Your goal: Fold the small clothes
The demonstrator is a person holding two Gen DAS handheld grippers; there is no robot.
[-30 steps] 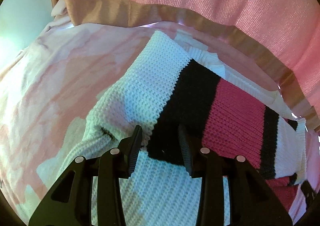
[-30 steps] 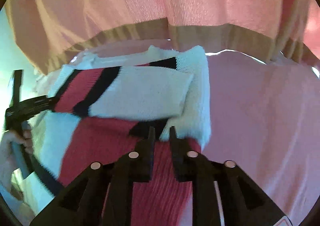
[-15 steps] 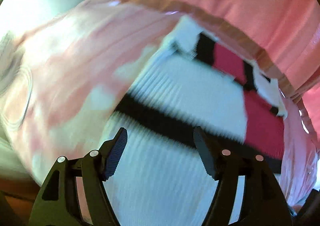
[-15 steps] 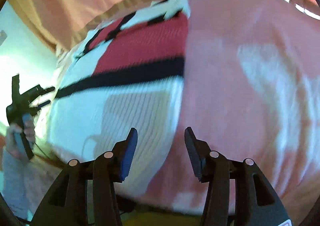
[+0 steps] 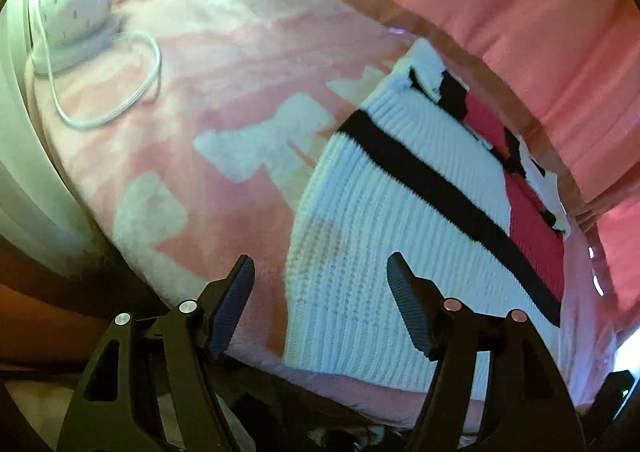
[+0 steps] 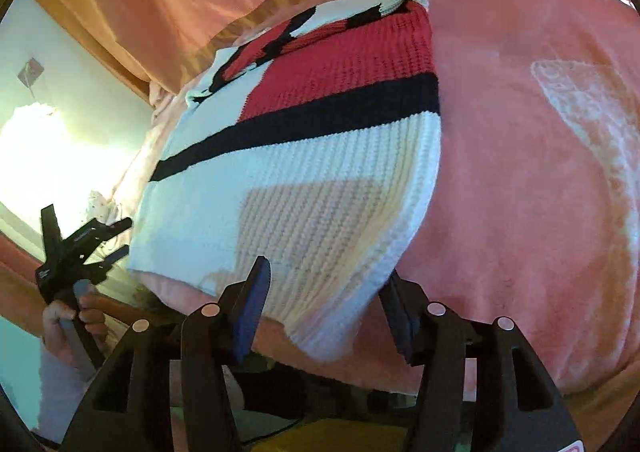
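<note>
A small knitted sweater point(image 5: 400, 212), white with black stripes and red blocks, lies flat on a pink blanket point(image 5: 208, 100); it also shows in the right wrist view point(image 6: 304, 156). Its sleeves lie folded over the far end. My left gripper point(image 5: 320, 284) is open and empty, over the sweater's near left hem corner. My right gripper point(image 6: 326, 292) is open and empty, its fingers on either side of the near right hem corner, which hangs over the bed edge. The left gripper point(image 6: 116, 240) also shows at the left of the right wrist view.
A white device point(image 5: 76, 8) with a white cable point(image 5: 120, 100) lies at the far left of the blanket. Pink and tan curtains point(image 5: 520, 12) hang behind the bed. A white wall point(image 6: 60, 100) stands at the left.
Both grippers let go of the sweater, opened wide and pulled back to the near edge of the bed. The sweater now lies flat.
</note>
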